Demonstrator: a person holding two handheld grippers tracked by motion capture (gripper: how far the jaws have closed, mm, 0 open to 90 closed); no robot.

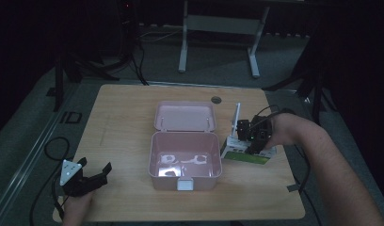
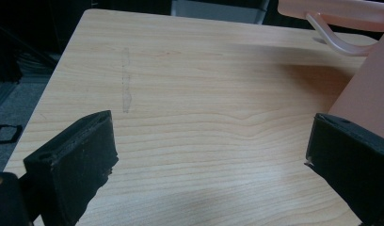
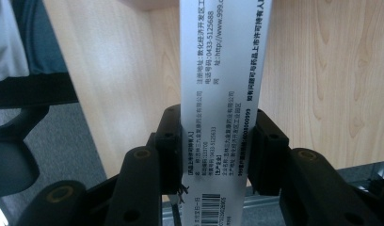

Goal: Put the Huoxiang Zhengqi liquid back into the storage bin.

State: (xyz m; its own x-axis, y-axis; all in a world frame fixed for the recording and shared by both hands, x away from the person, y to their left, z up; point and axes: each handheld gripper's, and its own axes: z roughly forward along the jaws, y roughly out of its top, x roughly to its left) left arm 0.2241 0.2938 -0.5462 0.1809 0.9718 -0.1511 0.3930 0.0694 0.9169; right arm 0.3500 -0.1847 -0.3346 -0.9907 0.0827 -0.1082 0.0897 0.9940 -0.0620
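Fingers (image 3: 268, 150) of right gripper (image 3: 218, 155) clamped on white medicine box (image 3: 218, 94), down on table (image 1: 124, 117) just right of open pink lunchbox (image 1: 185, 160). Left gripper (image 1: 86, 176) spread wide, holding nothing, at near-left table corner.

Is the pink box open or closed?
Open. The pink box has its lid swung back flat on the table behind it, and you can look straight down inside it.
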